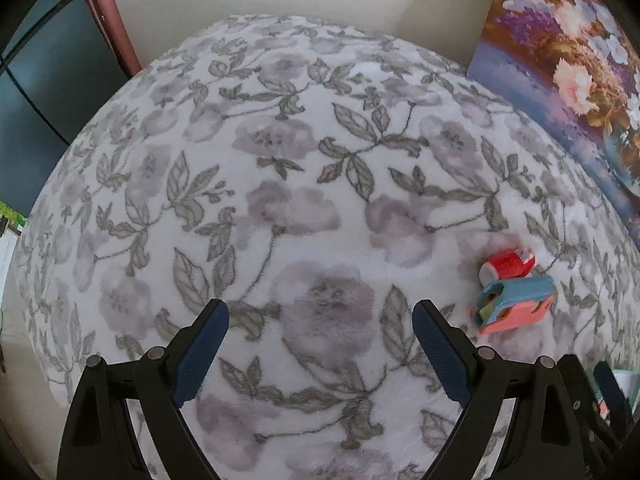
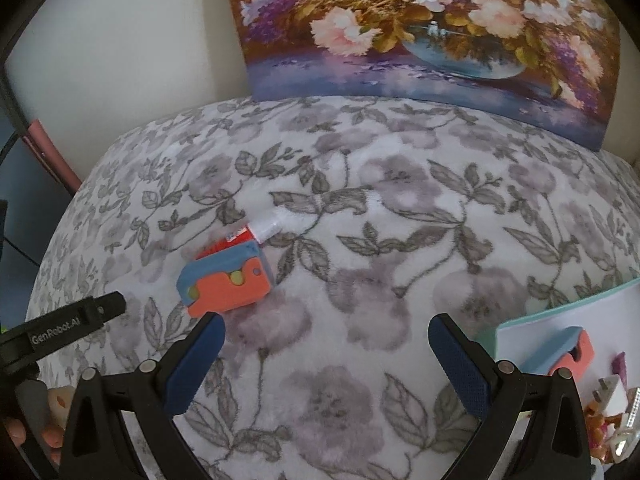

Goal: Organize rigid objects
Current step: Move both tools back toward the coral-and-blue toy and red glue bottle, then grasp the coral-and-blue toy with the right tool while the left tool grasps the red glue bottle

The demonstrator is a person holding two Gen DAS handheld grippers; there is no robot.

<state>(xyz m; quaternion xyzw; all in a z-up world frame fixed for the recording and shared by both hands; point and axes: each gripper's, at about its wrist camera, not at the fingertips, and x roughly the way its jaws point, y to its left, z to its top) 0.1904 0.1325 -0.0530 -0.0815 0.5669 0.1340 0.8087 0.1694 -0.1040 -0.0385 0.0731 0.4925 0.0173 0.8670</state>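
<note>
Though shared elsewhere, only right shows tray.

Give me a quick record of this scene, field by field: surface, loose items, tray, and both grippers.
surface: floral blanket
loose items: coral-and-blue block lying against a red-and-white bottle
tray: white tray, right edge of right wrist view, holds a similar block
left gripper: open, empty
right gripper: open, empty
backdrop: flower painting

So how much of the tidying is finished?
Partly. One orange-and-blue block already lies in the white tray. Nothing is in hand: both grippers' jaws stand open and empty. Left on the floral cloth: another orange-and-blue block and a red-and-white tube.
</note>
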